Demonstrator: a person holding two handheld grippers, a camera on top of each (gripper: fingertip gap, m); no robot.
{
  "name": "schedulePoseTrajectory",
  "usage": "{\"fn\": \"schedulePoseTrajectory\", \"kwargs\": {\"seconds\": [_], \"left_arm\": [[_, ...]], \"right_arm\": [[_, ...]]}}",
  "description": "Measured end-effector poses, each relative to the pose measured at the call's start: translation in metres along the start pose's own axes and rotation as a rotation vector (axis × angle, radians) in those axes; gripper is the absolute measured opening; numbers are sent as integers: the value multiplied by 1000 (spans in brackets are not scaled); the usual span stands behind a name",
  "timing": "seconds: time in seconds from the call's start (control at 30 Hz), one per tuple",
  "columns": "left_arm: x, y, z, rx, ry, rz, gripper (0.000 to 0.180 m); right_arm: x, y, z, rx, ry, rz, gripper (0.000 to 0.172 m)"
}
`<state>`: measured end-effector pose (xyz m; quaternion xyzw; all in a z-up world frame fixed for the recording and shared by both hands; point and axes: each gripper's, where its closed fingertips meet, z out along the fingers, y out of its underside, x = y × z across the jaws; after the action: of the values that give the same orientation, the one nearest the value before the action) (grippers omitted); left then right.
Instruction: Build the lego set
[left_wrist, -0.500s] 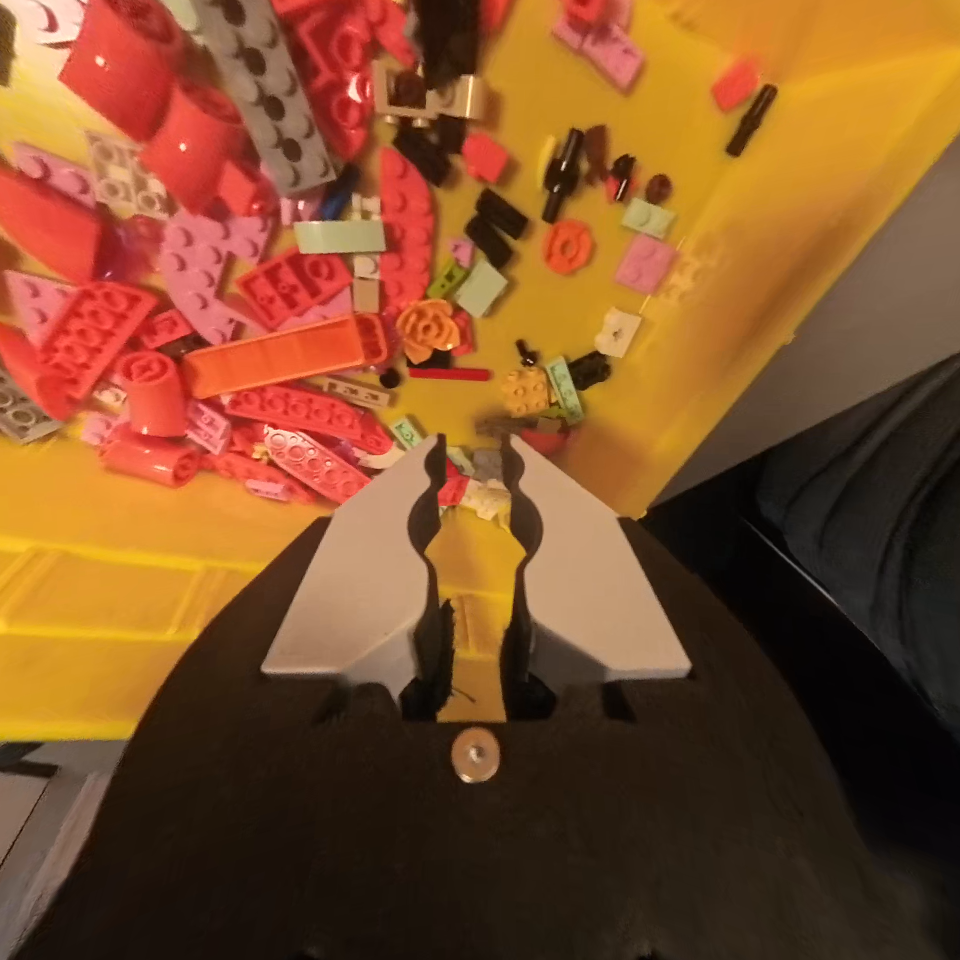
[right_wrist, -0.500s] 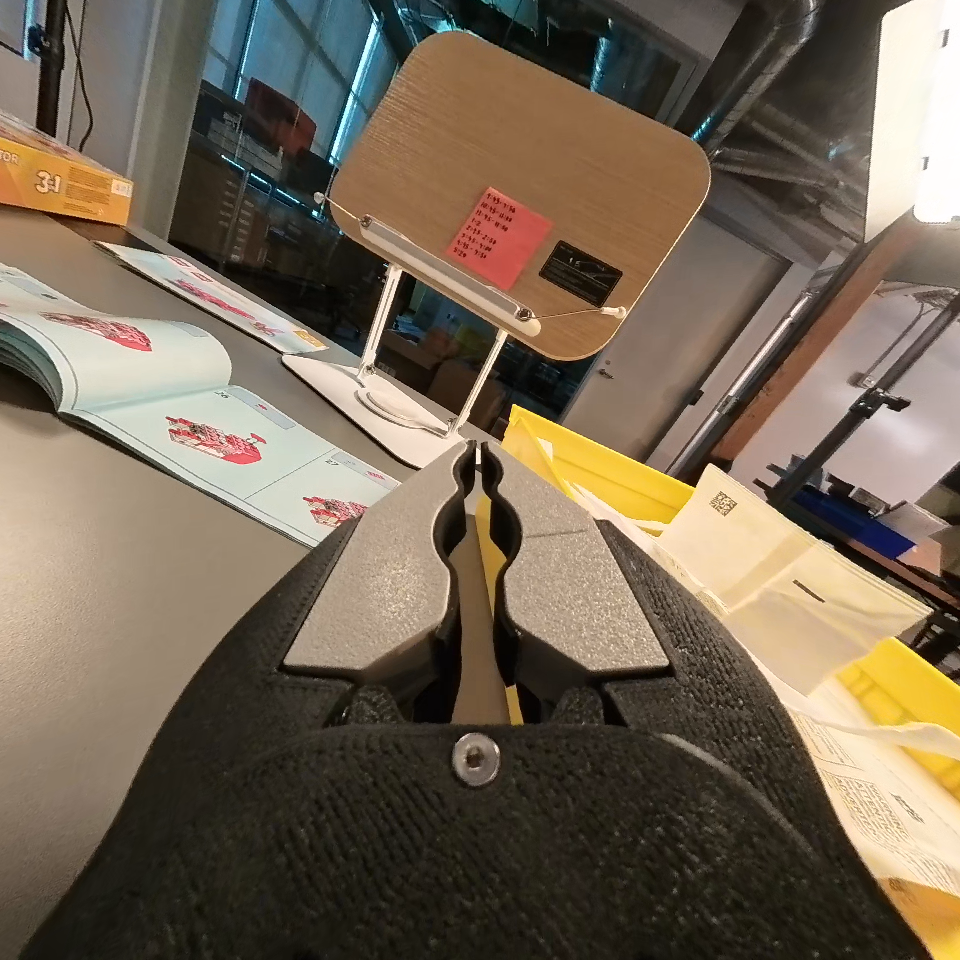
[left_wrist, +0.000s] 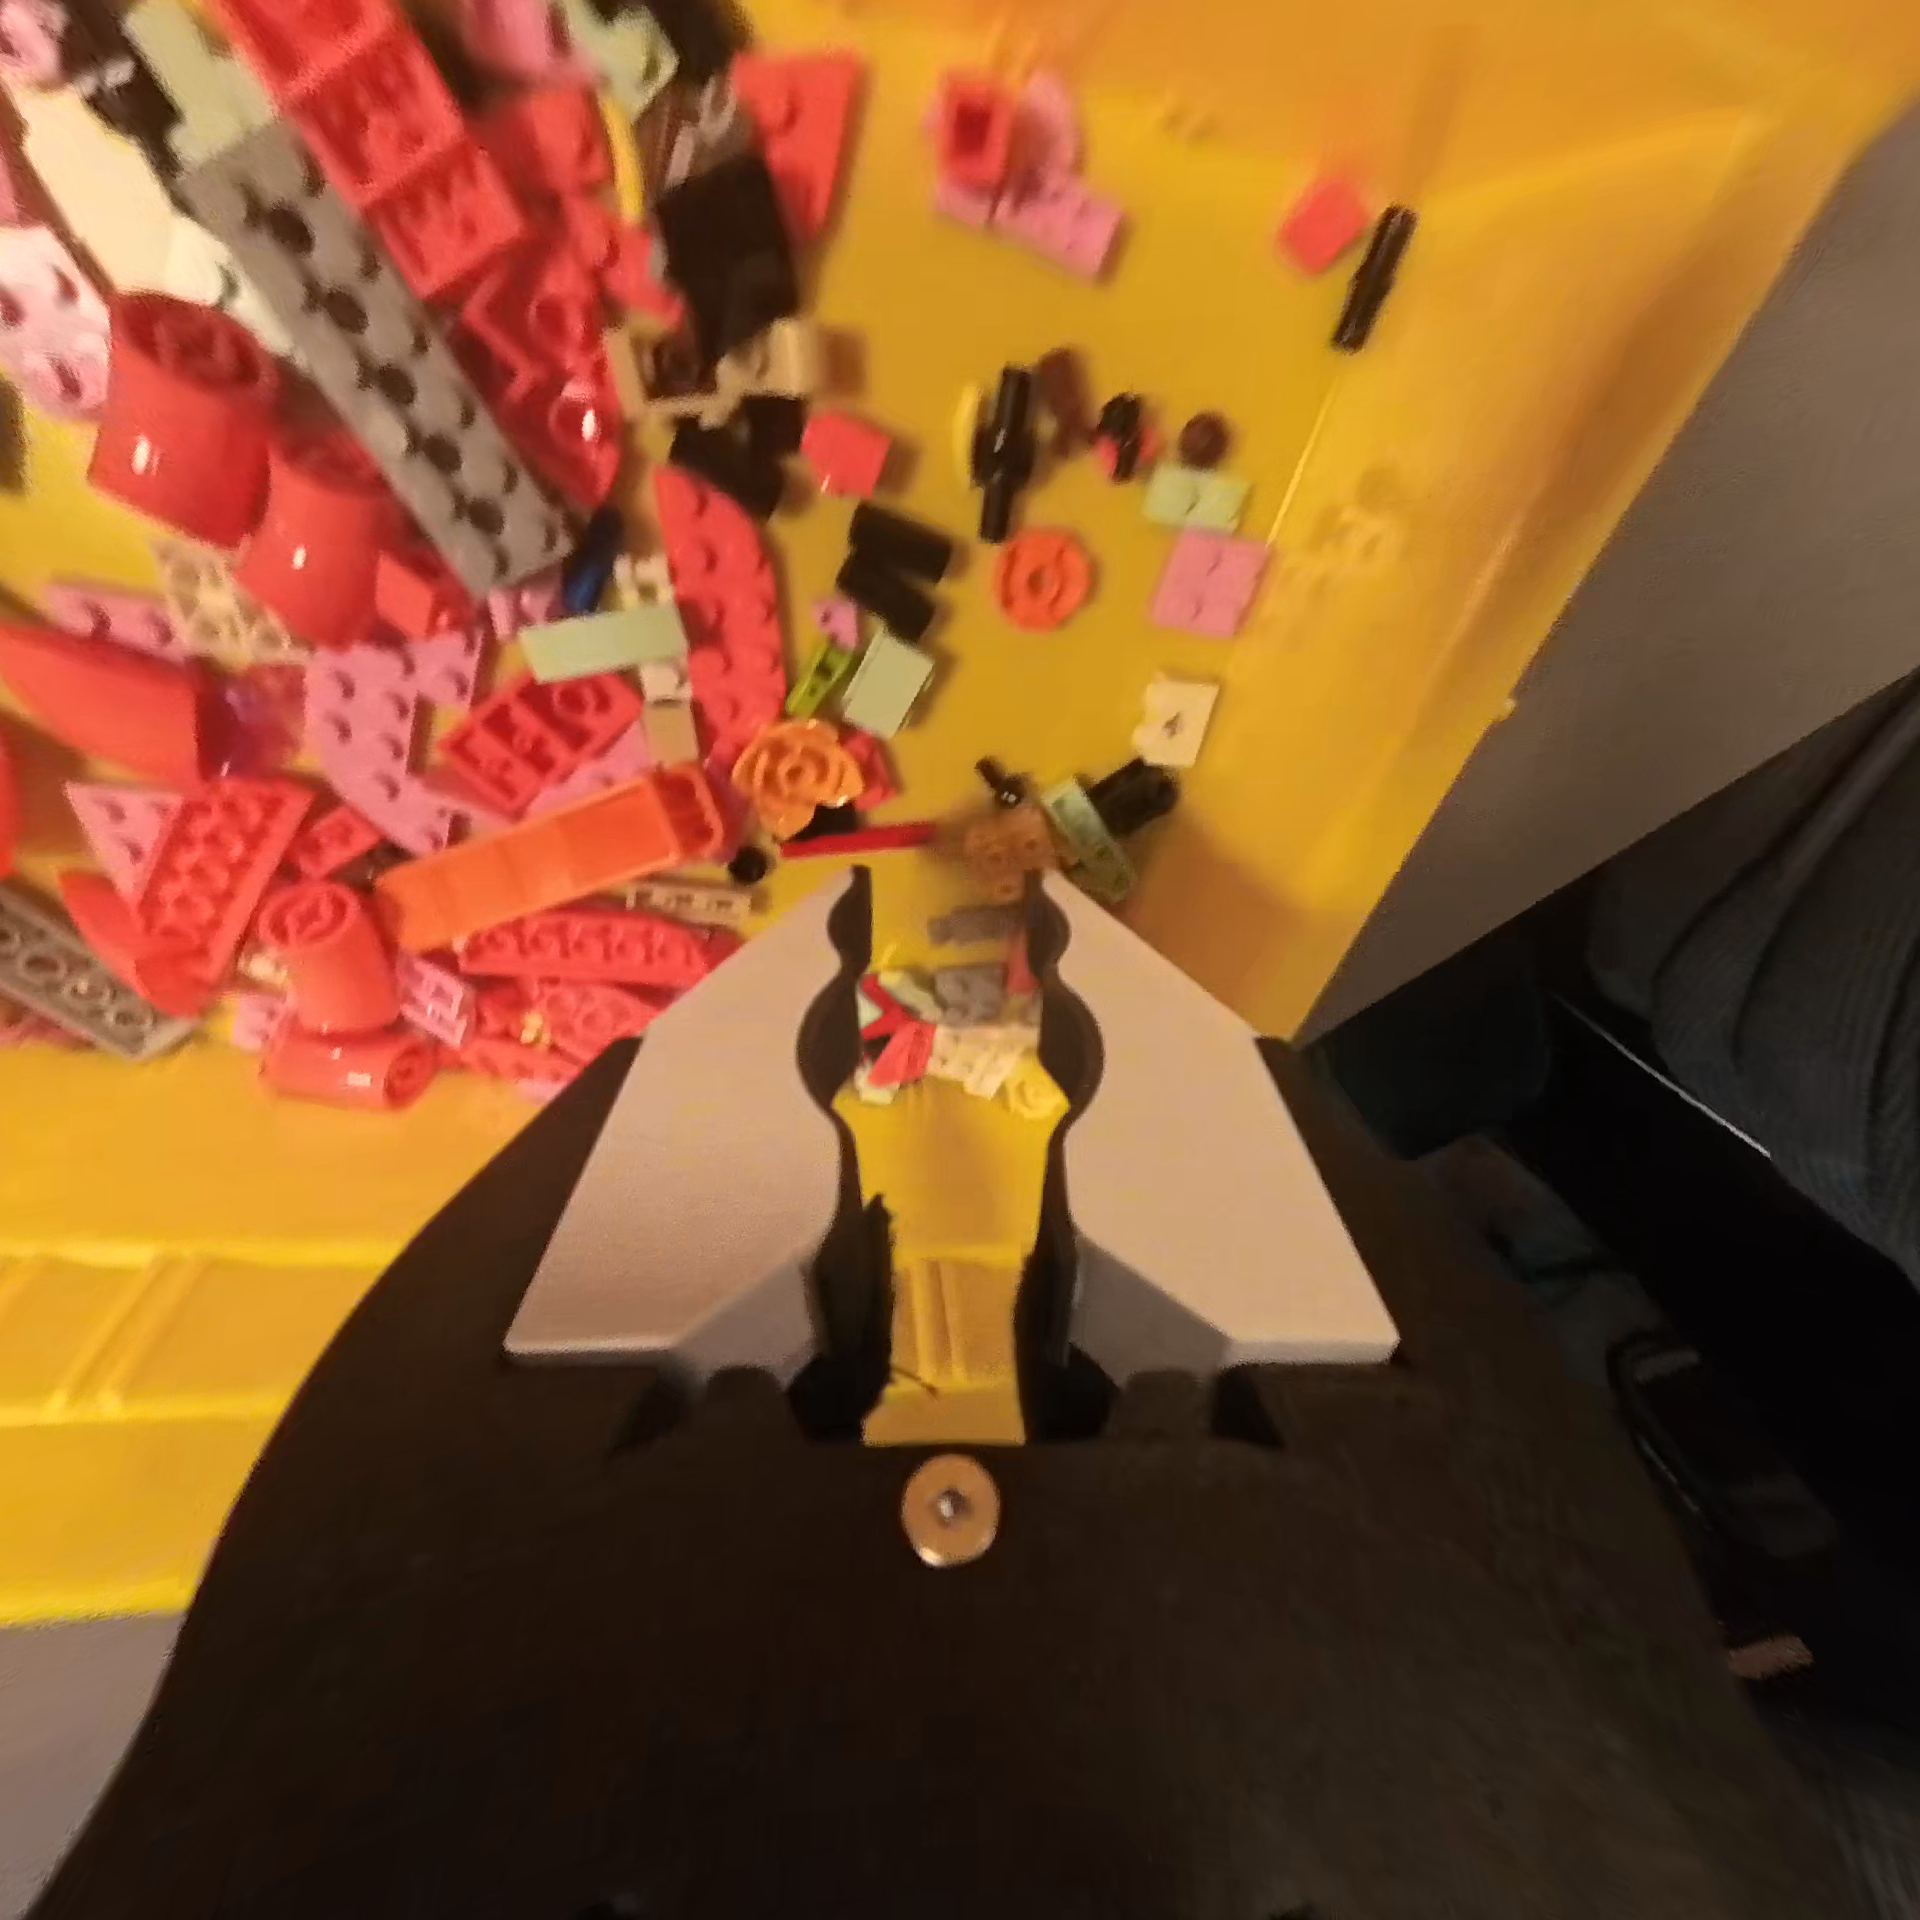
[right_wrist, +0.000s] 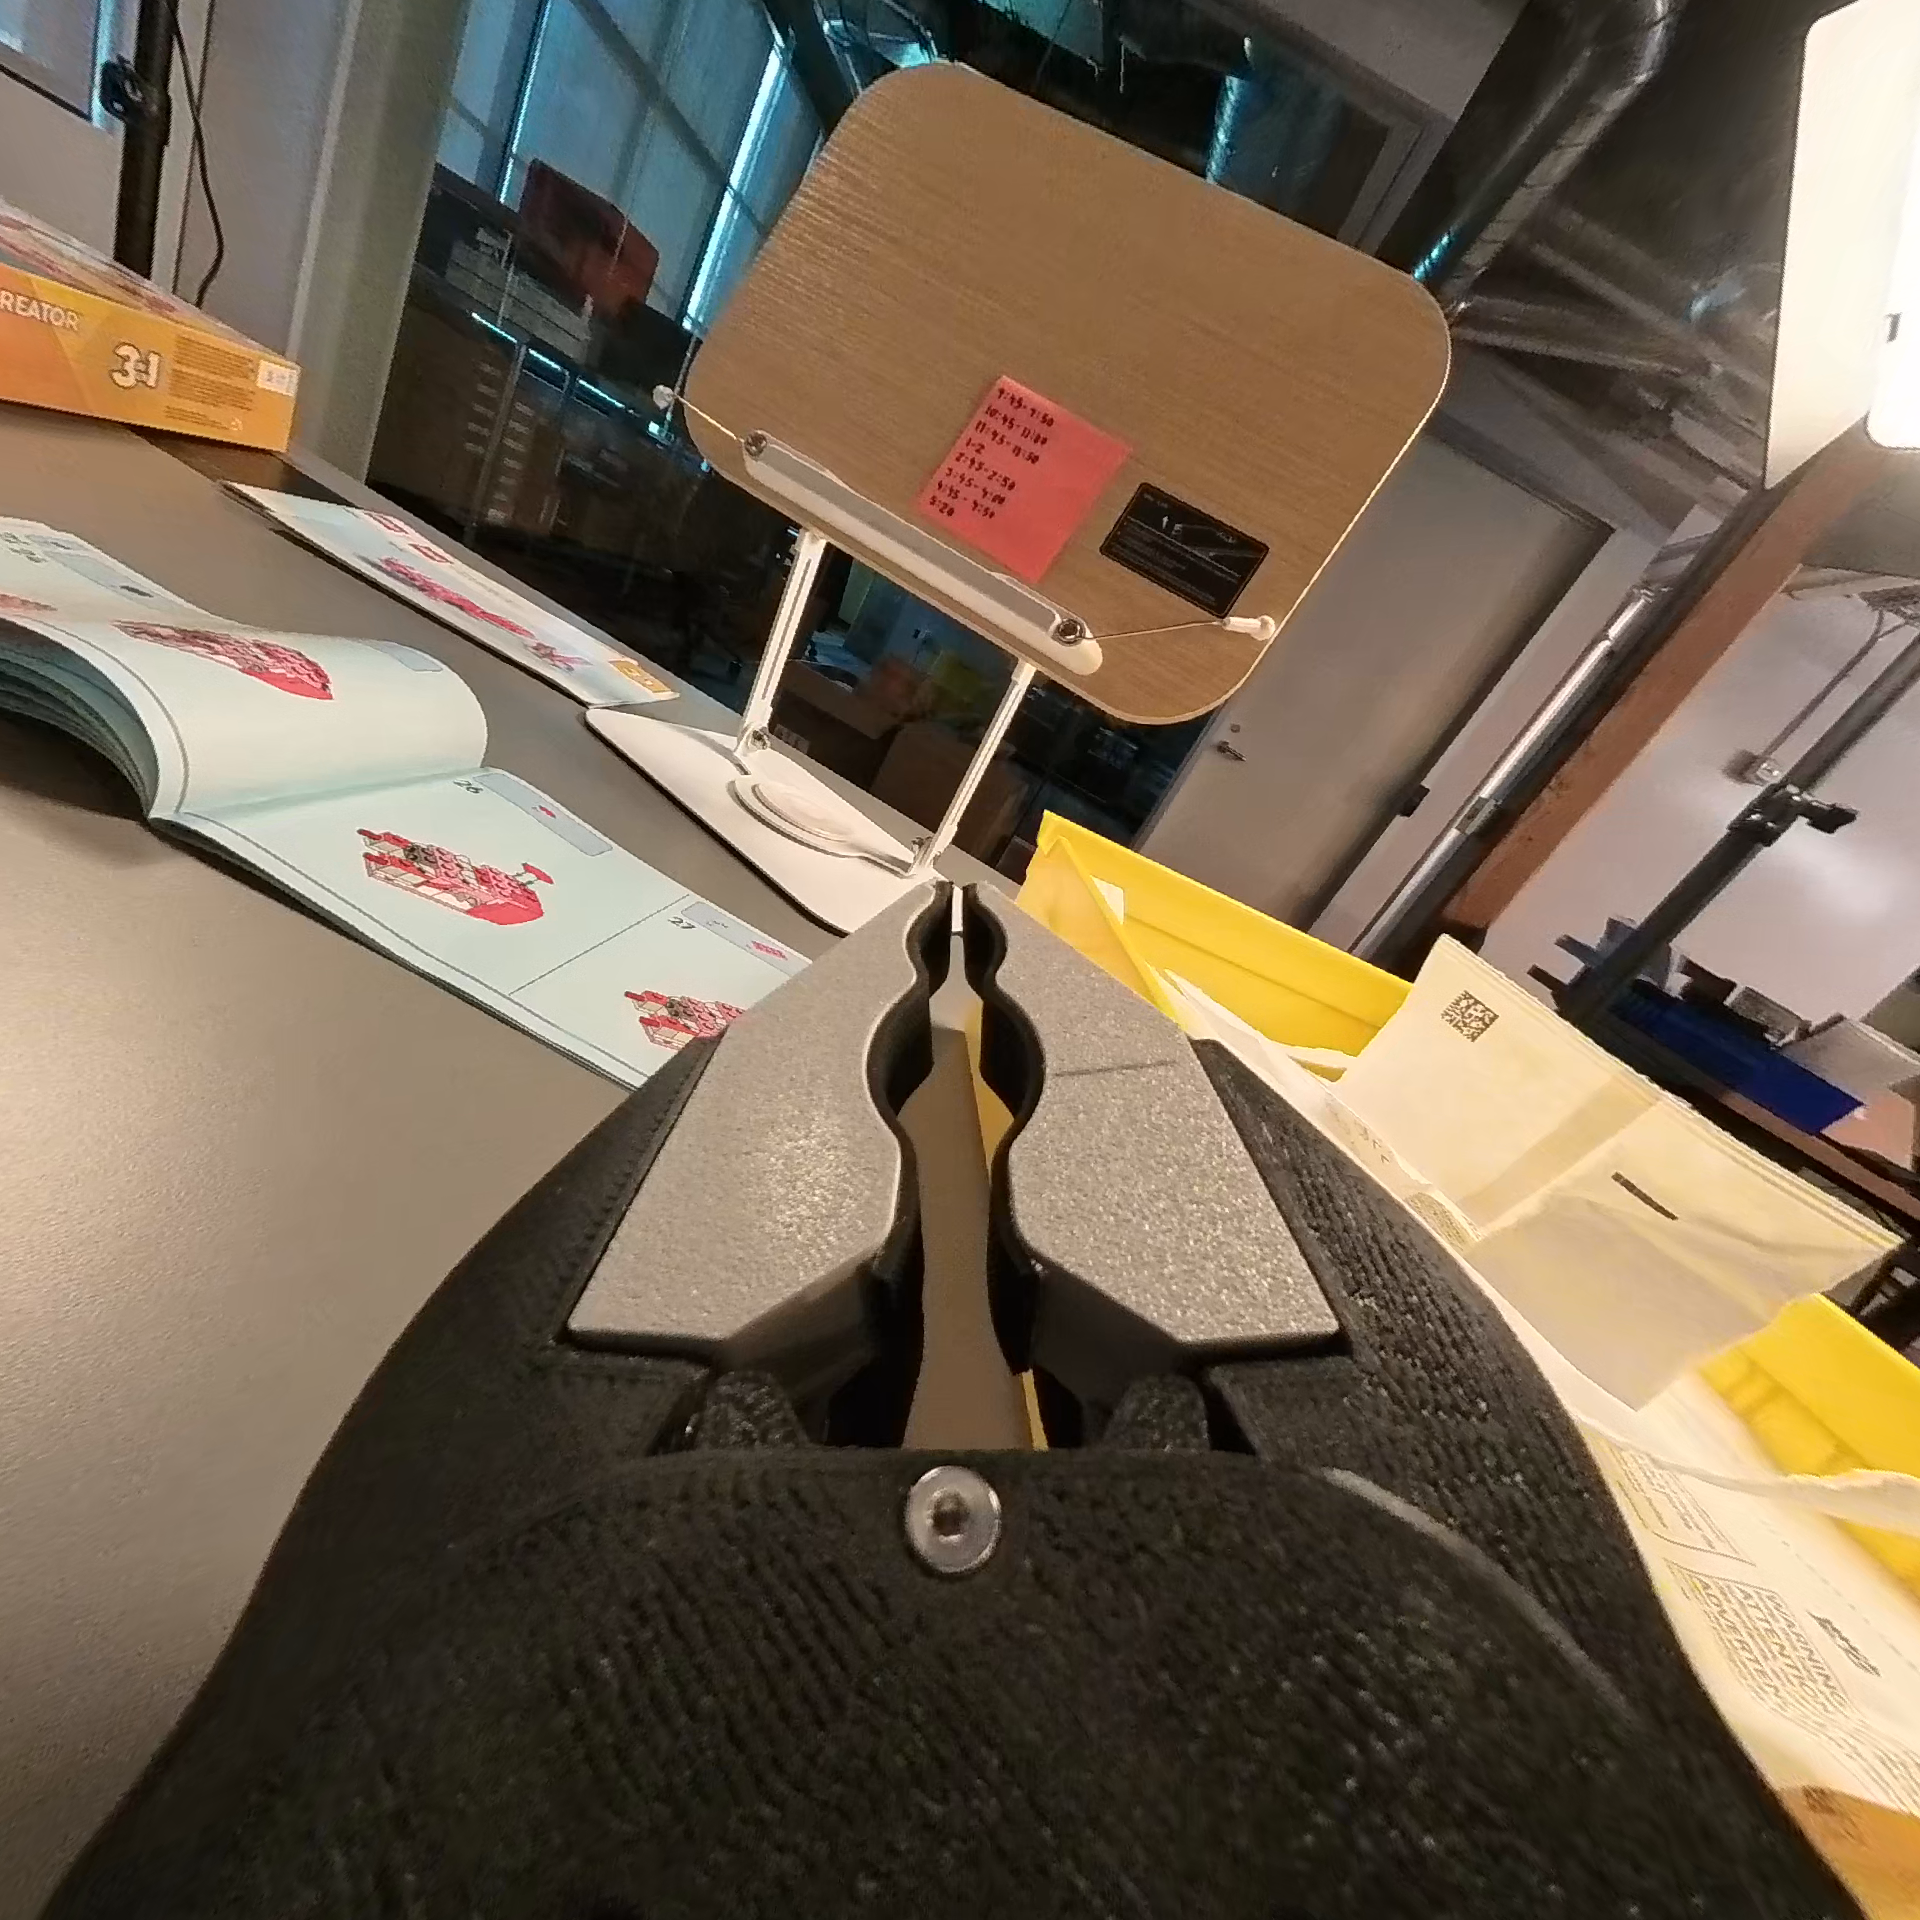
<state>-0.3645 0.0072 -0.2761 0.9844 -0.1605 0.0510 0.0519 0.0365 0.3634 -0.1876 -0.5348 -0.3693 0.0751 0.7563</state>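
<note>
1. Here, the left gripper (left_wrist: 951, 914) has its pale fingers (left_wrist: 727, 1091) apart, hovering over the floor of a yellow bin (left_wrist: 1351, 727) and holding nothing.
2. Seen through the gap between them is a small clutter of toy-brick pieces (left_wrist: 951, 1023): grey, red and cream plates, none pressed by either pad.
3. Just past the fingertips lie a tan studded round piece (left_wrist: 1003, 847), a thin red bar (left_wrist: 862, 836) and an orange flower piece (left_wrist: 795, 774).
4. Farther left, a dense heap of red and pink bricks (left_wrist: 343, 644) includes a long orange brick (left_wrist: 540, 868) and a grey holed beam (left_wrist: 384, 374).
5. These pieces look light, hard and smooth, so flat plates would likely slip; pinching across two opposite side edges seems safest.
6. The right gripper (right_wrist: 957, 902) has its grey fingers (right_wrist: 790, 1122) together on nothing, resting low over a dark table (right_wrist: 208, 1143).
7. Beyond it sit an open instruction booklet (right_wrist: 343, 790), a wooden book stand (right_wrist: 1060, 384) and another yellow bin (right_wrist: 1247, 956) of paper bags (right_wrist: 1538, 1122).
</note>
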Motion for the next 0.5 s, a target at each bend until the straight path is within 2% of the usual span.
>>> {"fn": "schedulePoseTrajectory", "kwargs": {"seconds": [0.17, 0.4, 0.5], "left_arm": [[16, -7, 8, 21, 85, 8, 30], [29, -6, 13, 17, 125, -54, 10], [24, -7, 15, 12, 90, -73, 10]], "right_arm": [[0, 0, 0, 2, -1, -1, 0], [-1, 0, 0, 2, -6, -1, 0], [-1, 0, 1, 3, -9, 0, 0]]}}
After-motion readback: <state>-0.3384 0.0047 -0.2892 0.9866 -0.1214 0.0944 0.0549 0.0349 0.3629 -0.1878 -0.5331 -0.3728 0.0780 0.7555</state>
